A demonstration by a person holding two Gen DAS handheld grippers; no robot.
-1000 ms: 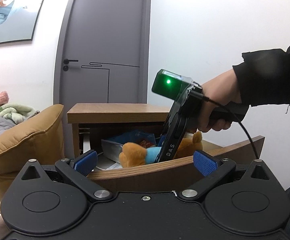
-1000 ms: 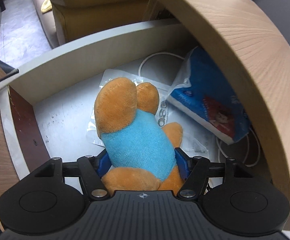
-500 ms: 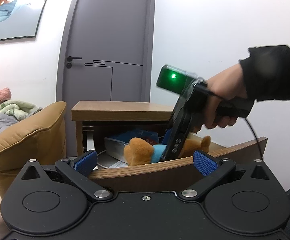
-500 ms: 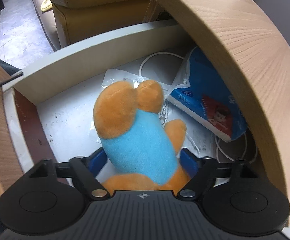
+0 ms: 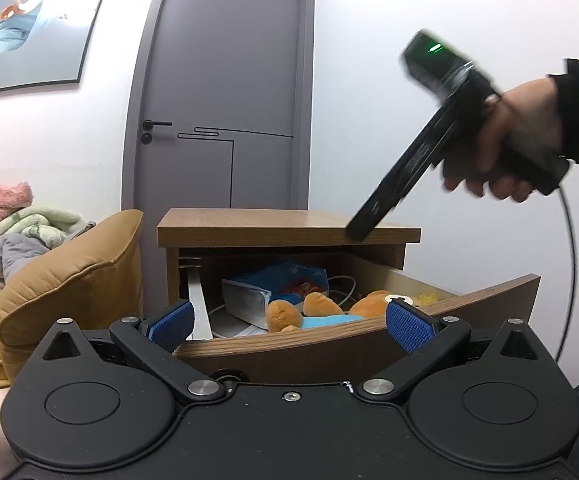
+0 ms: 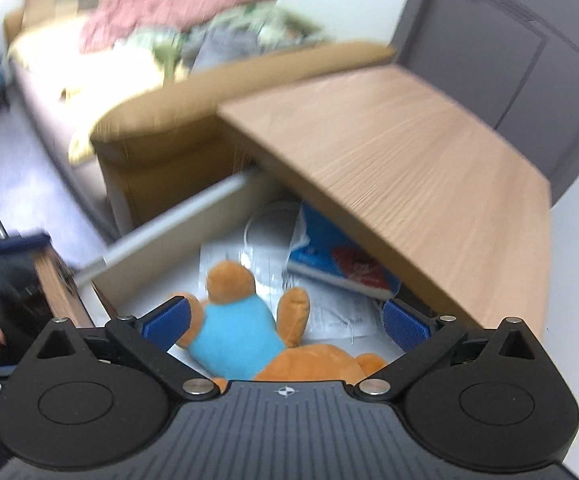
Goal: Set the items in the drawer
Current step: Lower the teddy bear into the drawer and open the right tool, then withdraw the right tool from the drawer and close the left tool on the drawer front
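One open wooden drawer holds one orange plush bear in a blue shirt, lying beside one blue snack bag. Both grippers, left gripper and right gripper, are spread and empty.

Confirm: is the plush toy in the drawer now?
In. The plush toy lies on the drawer floor, and the open right gripper holds nothing.

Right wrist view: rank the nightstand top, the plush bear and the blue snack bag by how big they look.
1. Nightstand top
2. Plush bear, nearer the camera and partly cut off
3. Blue snack bag, partly hidden under the top, so true size is unsure
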